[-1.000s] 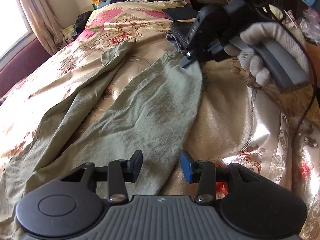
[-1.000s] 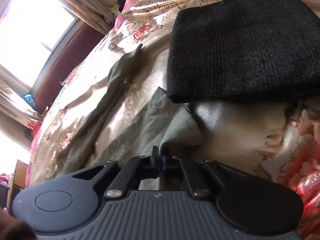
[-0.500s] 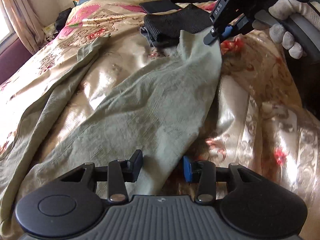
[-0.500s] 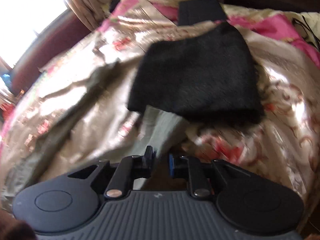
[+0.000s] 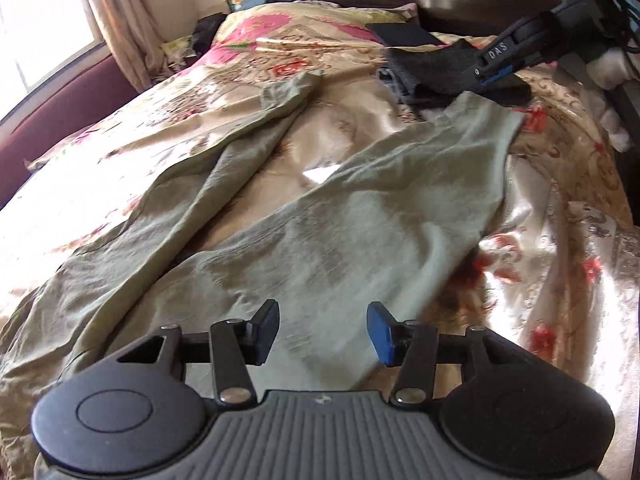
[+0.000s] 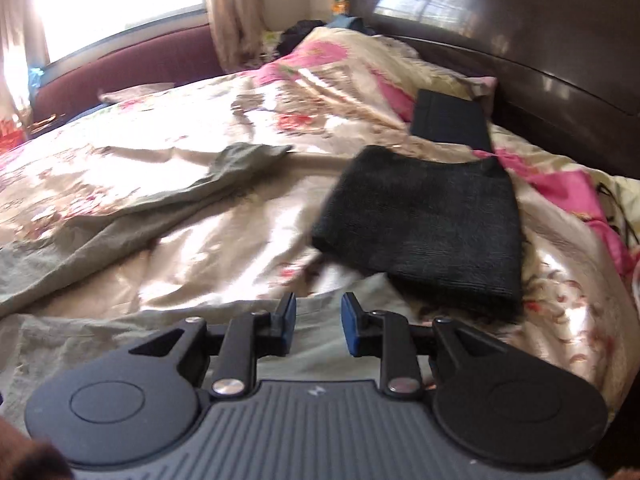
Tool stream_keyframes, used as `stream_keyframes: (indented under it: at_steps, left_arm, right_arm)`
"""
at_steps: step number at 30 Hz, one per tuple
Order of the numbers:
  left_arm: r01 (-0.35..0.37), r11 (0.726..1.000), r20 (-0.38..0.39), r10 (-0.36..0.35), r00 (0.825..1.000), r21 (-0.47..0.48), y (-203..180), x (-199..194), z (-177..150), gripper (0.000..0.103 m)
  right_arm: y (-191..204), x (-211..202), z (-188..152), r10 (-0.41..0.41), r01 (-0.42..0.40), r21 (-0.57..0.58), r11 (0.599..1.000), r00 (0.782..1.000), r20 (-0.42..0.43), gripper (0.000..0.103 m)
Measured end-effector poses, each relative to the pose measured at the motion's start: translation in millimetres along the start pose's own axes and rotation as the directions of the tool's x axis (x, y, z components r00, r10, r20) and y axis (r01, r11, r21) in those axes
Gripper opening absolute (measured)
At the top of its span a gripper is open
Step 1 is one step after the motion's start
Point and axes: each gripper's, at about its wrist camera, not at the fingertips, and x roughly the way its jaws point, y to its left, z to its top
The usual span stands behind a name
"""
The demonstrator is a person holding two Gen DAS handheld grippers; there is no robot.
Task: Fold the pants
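Note:
Olive green pants (image 5: 320, 232) lie spread on the floral bedspread, legs apart in a V. The near leg runs from my left gripper (image 5: 323, 332) up to its hem at the far right; the other leg (image 5: 280, 100) lies far left. My left gripper is open and empty, hovering over the near leg. My right gripper (image 6: 318, 330) is open and empty, just above the near leg's hem (image 6: 320, 344). It also shows in the left wrist view (image 5: 486, 76), above the hem.
A folded dark garment (image 6: 432, 228) lies just beyond the hem, with a flat dark item (image 6: 452, 124) behind it near the dark wooden headboard (image 6: 520, 40). A maroon upholstered edge (image 6: 120, 72) and a window run along the bed's left side.
My right gripper was shut on the near leg's hem, pulled it to the right, then opened and let it go. It has lifted away. The leg now lies flatter and straighter.

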Motion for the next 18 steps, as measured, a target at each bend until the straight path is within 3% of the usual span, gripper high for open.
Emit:
stream_keyframes:
  at_steps: [2,4,8,10,15,18]
  left_arm:
    - [-0.036,0.999,-0.008,0.036,0.999,-0.034,15,1,-6,0.063]
    - [-0.064,0.995,-0.017,0.063,0.998,-0.075,31,4,-11,0.063]
    - [-0.087,0.988,-0.042,0.083,0.996,-0.124,56,20,-19,0.063]
    - [-0.1,0.983,-0.057,0.093,0.994,-0.151,69,32,-22,0.063]
    - [-0.123,0.965,-0.054,0.114,0.992,-0.229,104,42,-22,0.064]
    - [-0.142,0.964,-0.014,0.142,0.99,-0.225,122,24,-24,0.064]
  right_arm:
    - [33,9,-4,0.092,-0.094,-0.061,0.994,0.995,-0.035,0.032]
    - [66,22,-10,0.199,-0.209,-0.131,0.969,0.976,-0.089,0.032]
    - [118,60,-23,0.343,-0.384,-0.201,0.901,0.915,-0.21,0.032]
    - [134,84,-24,0.317,-0.372,-0.212,0.904,0.914,-0.254,0.032]
    - [142,102,5,0.242,-0.289,-0.196,0.937,0.942,-0.233,0.035]
    - [153,90,24,0.255,-0.298,-0.291,0.909,0.95,-0.178,0.035]
